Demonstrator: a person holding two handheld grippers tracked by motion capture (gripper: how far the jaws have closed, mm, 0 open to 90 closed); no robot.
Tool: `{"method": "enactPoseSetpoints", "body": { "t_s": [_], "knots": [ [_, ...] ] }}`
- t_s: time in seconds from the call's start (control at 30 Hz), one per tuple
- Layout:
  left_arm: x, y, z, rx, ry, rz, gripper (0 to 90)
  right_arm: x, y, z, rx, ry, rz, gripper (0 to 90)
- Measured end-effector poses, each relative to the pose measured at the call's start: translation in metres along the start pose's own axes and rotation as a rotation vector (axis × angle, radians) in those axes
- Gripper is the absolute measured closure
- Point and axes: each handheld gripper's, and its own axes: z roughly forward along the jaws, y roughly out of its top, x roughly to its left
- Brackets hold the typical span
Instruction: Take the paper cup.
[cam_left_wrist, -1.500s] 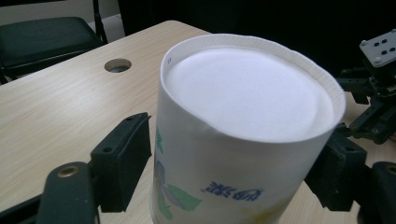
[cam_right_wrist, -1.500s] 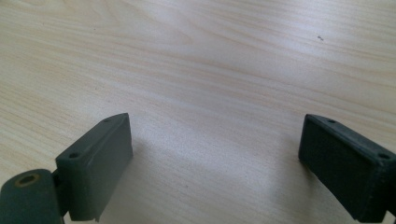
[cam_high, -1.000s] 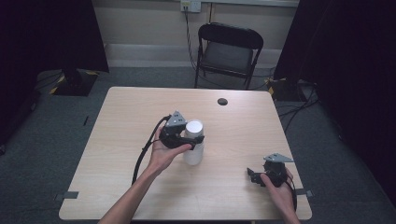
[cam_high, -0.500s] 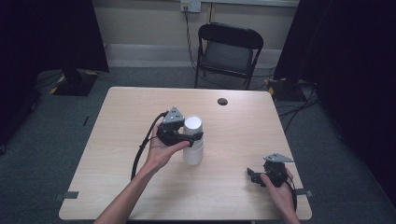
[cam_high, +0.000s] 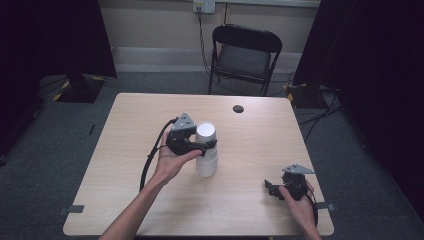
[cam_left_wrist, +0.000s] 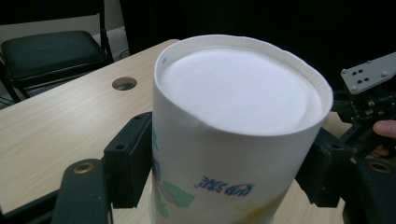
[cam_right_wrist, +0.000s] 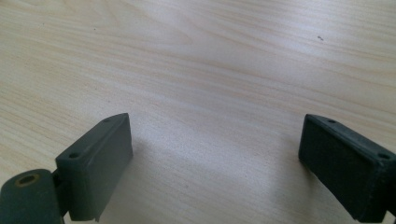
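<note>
Wooden table (cam_high: 125, 165) bearing stacked paper cups (cam_high: 206, 150) at its middle, top one pinched by left hand-held gripper (cam_high: 207, 145); right hand-held gripper (cam_high: 270, 188) spread, idle near table's corner. Dented wall: harder squeeze could crush it

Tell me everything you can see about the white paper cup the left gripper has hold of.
The paper cup is white with blue lettering and green and yellow print on its side. It stands upside down on the wooden table, its flat recessed base facing up, seemingly atop a stack of cups. The left gripper is shut on its upper wall, one black pad on each side, and the wall is dented slightly under the squeeze.
</note>
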Motion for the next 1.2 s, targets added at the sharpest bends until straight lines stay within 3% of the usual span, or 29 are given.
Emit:
{"method": "enactPoseSetpoints", "body": {
  "t_s": [0.4,0.57,1.2],
  "knots": [
    [0.0,0.01,-0.005,-0.051,0.007,-0.019,29.9,0.0,0.0,0.0,0.0,0.0,0.0,9.2],
    [-0.001,0.015,-0.011,-0.073,0.008,0.0,30.0,0.0,0.0,0.0,0.0,0.0,0.0,9.2],
    [0.001,0.031,-0.031,-0.128,0.003,0.001,30.2,0.0,0.0,0.0,0.0,0.0,0.0,9.2]
  ]
}}
